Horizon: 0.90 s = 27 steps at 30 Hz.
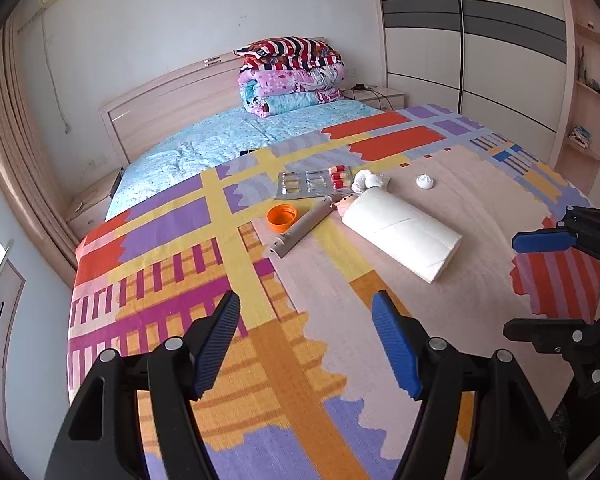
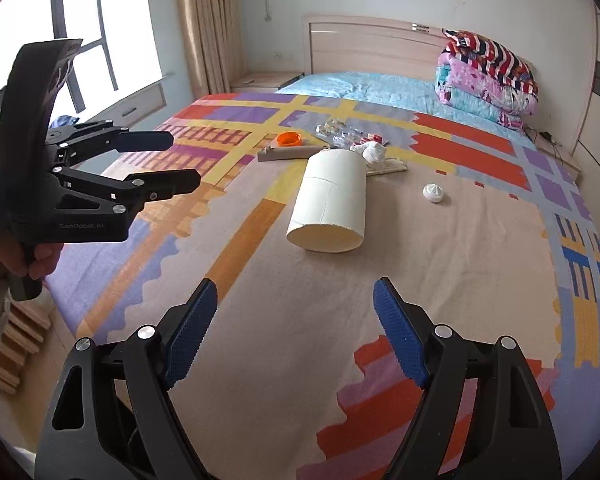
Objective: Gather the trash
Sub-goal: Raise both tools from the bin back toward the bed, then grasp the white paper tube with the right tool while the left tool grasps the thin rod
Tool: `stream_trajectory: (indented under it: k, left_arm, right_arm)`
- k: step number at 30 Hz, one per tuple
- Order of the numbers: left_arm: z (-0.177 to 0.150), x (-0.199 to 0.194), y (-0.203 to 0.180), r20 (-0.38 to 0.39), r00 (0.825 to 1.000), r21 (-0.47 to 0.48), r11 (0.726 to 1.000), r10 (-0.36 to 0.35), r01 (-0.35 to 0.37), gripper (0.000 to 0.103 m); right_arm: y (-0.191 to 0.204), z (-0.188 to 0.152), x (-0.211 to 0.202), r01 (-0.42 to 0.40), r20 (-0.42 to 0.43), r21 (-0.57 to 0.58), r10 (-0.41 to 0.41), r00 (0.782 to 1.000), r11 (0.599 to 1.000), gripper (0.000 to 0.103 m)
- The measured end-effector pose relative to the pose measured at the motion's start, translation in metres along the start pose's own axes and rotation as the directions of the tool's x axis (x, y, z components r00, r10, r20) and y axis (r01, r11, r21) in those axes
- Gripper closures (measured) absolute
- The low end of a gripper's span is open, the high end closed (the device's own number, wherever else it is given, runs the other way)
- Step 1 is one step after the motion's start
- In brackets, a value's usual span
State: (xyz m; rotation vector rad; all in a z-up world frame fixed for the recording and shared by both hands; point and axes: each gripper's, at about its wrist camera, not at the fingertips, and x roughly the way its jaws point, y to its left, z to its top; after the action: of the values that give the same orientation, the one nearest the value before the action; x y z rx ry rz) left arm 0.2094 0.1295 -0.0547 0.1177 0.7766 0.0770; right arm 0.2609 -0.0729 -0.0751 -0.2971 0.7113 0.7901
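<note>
At the bottom of each wrist view a hand-held gripper juts in with its blue pads spread wide and nothing between them: the left hand-held gripper [image 1: 306, 346] and the right hand-held gripper [image 2: 296, 334], both tilted down over the patterned bedspread [image 2: 300, 300]. At the left edge of the right wrist view, the person's hand [image 2: 8, 258] grips the left tool's handle, cut off by the frame. Just beyond, in mid-frame, a white paper roll [image 2: 330, 200] lies on its side, hiding part of the clutter behind it. A small white cap [image 2: 433, 193] sits apart to the right. Farther back lie a grey tube [image 1: 302, 226], an orange lid [image 1: 282, 215], crumpled tissue [image 1: 368, 179] and blister packs [image 1: 308, 184]; their contents are hard to make out. Folded quilts [image 1: 292, 76] are stacked by the headboard [image 1: 160, 108].
</note>
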Motion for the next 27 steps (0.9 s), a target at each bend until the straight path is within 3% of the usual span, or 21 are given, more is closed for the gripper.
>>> stream_trajectory:
  k: [4,17,20,24,25,27]
  left_arm:
    - [0.01,0.024,0.011,-0.014,1.0,0.004,1.0,-0.012,0.012,0.037]
    - [0.029,0.088,0.021,-0.104,0.994,-0.009,1.0,-0.027,0.026,0.039]
    - [0.033,0.096,0.027,-0.1,0.992,-0.063,0.996,-0.071,0.065,0.048]
    - [0.039,0.101,0.025,-0.088,0.992,-0.055,0.995,-0.088,0.084,0.06]
    - [0.041,0.102,0.024,-0.086,0.992,-0.051,0.995,-0.094,0.09,0.063]
    - [0.043,0.103,0.024,-0.091,0.991,-0.053,0.994,-0.103,0.098,0.07]
  right_arm:
    - [-0.003,0.011,0.015,0.039,-0.011,0.014,-0.039,0.999,0.999,0.023]
    - [-0.012,0.025,0.043,0.051,-0.039,0.043,-0.049,0.998,0.998,0.023]
    - [-0.016,0.025,0.044,0.054,-0.033,0.063,-0.052,0.998,0.997,0.023]
    - [-0.023,0.026,0.05,0.052,-0.039,0.083,-0.049,0.998,0.995,0.025]
    - [-0.024,0.026,0.052,0.048,-0.045,0.083,-0.045,0.998,0.995,0.033]
    - [-0.026,0.026,0.055,0.041,-0.051,0.088,-0.036,0.998,0.995,0.04]
